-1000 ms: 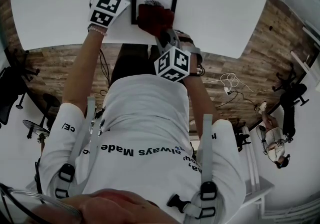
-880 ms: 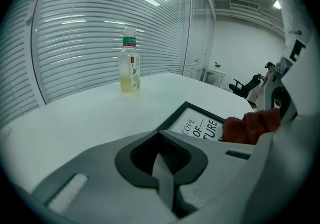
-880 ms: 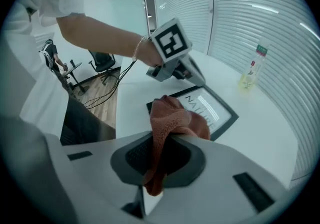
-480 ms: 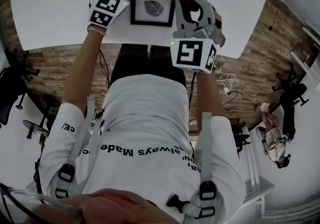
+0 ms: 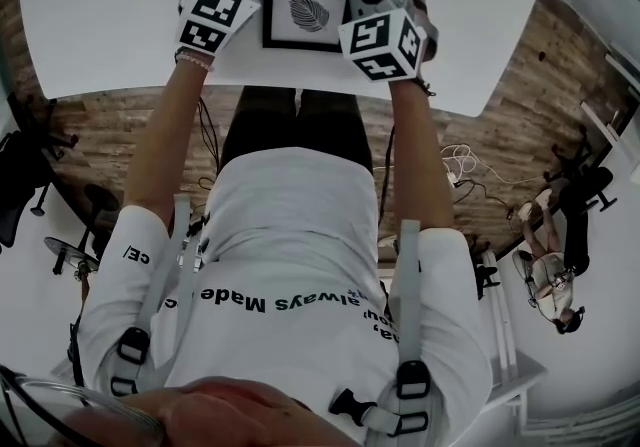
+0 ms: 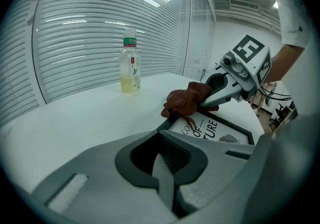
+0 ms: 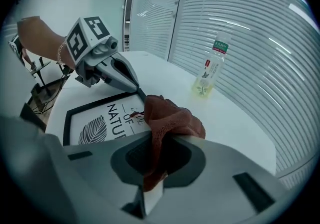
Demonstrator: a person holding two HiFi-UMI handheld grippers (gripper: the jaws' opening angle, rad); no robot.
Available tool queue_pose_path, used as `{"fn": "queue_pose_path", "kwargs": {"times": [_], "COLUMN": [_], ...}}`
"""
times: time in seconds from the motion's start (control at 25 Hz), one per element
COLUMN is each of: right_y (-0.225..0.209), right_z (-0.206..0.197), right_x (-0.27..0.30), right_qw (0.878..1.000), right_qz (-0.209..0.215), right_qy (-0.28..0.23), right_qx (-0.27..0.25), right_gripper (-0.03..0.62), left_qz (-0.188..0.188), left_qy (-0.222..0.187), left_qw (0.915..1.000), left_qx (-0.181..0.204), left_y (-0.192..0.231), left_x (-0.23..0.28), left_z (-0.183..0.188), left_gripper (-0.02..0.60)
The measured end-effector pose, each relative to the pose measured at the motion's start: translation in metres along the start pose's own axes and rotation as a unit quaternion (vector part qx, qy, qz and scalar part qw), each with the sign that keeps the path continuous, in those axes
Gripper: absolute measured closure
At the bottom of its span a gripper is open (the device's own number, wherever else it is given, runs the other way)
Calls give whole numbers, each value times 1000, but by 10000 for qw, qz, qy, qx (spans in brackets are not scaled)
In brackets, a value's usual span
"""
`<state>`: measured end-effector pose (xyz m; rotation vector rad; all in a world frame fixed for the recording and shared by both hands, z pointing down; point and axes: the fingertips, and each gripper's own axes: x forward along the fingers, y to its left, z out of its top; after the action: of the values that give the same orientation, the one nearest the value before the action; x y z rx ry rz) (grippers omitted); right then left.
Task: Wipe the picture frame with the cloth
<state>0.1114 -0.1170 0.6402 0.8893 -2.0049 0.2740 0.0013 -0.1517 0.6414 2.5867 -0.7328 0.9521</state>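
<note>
Bottle (image 6: 130, 65) beyond cloth (image 6: 187, 100), gripper views only

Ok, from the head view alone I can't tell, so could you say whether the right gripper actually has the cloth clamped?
Observer: Yes. The right gripper has its jaws shut on the red-brown cloth, which runs down between them.
Operator: Thank you. And how are the left gripper's jaws?
Observer: The left gripper has its jaws together, tips at a far corner of the picture frame.
Operator: Is anything beyond my view's top edge?
Observer: A bottle with a green cap stands upright past the frame, apart from it.
</note>
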Motion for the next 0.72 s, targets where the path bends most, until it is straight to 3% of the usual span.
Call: {"fn": "queue_pose_path", "kwargs": {"times": [0.24, 0.72], "right_y": [20, 108], "right_z": [-9, -55], "right_x": [-11, -60], "right_qw": [9997, 9965], "right_qz": [203, 780], "right_qy": [127, 287], "right_qx": [-80, 90], "right_gripper": [579, 579], "left_qz": [7, 26], "left_qy": [22, 41], "left_qw": [10000, 10000], "left_qx": [-2, 5], "left_y": [0, 0], "left_x": [0, 0], "left_z": [0, 0], "left_gripper": [578, 578]}}
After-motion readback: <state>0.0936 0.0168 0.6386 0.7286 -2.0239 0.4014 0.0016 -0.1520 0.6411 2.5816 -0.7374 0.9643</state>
